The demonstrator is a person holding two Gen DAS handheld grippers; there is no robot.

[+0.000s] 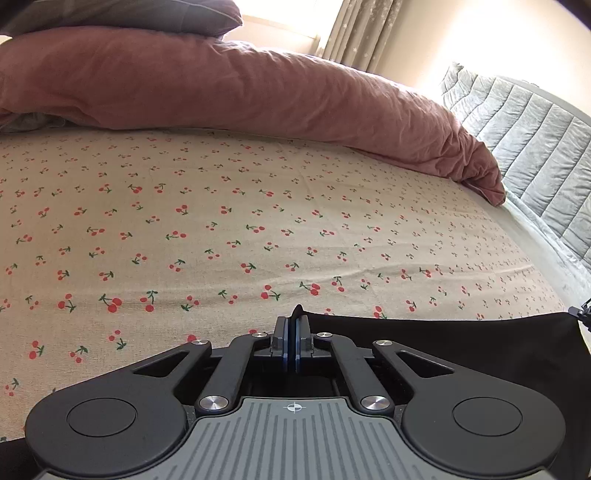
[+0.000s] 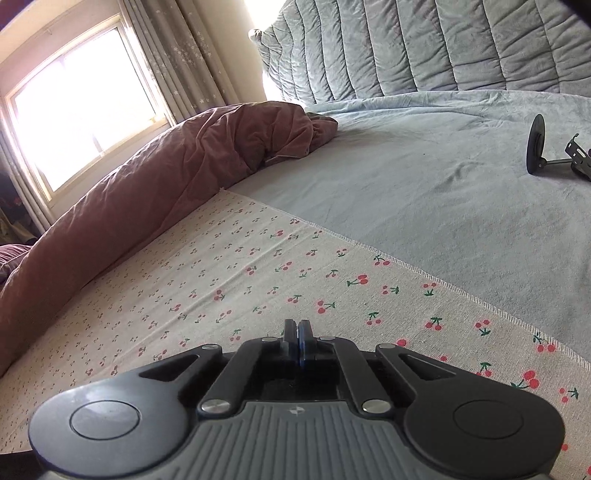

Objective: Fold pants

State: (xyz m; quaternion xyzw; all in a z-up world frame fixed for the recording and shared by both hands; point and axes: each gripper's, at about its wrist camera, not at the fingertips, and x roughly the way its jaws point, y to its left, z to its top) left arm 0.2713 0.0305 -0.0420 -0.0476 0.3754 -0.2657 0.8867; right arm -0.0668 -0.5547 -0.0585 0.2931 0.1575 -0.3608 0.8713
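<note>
Left gripper [image 1: 294, 325] is pinched tight on an edge of the black pants [image 1: 461, 354], which stretch off to its right over the cherry-print sheet [image 1: 221, 221]. Right gripper [image 2: 298, 332] has its jaws pressed together above the same sheet; whether cloth sits between them cannot be told.

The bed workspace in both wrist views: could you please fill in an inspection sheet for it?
Surface: cherry-print sheet spread flat over a grey-blue bedcover.
Job's things: black pants lie on the sheet; a fold of the fabric is pinched in the left tool.
Clutter: rolled pink duvet along the far side; dark pillow on top; small black stand lying on the bedcover.
Grippers: left tool shut on the pants; right tool shut, its grip not visible.
Cables: nothing seen.
Surroundings: quilted headboard, bright window, curtains.
</note>
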